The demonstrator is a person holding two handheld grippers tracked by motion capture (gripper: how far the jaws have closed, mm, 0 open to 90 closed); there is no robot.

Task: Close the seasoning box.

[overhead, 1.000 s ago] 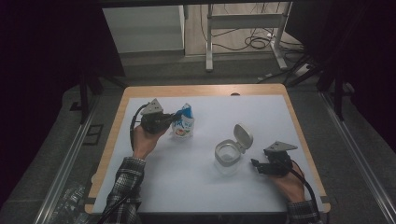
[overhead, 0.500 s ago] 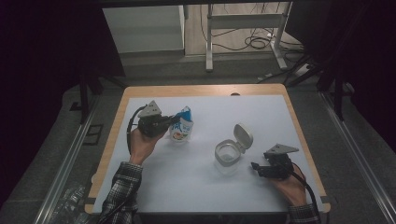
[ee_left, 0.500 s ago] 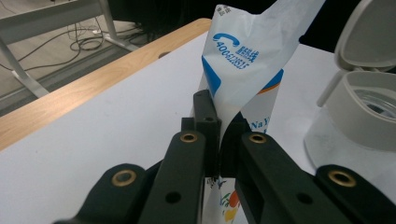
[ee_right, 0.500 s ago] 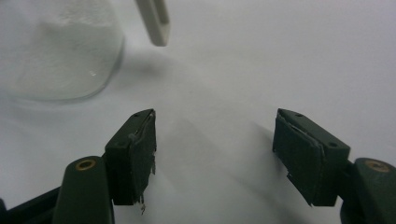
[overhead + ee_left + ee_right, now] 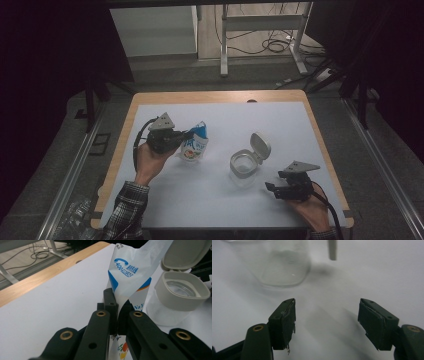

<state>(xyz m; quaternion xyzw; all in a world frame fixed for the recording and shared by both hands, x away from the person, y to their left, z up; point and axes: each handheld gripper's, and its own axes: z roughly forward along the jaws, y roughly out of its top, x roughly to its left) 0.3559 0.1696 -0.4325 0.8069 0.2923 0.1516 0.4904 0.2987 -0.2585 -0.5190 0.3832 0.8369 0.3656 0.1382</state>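
You had the left gripper [image 5: 186, 135] fingers pinching the pouch [image 5: 196, 142] above the surface, right gripper [image 5: 270, 188] fingers spread and empty near the open jar [image 5: 244, 167]; pouring seemingly remained.

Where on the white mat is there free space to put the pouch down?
The white mat is bare along its far edge, behind the pouch and the open jar. The near middle strip, between the left claw and the right claw, is also free. It is crowded around the jar, where the right claw waits close by.
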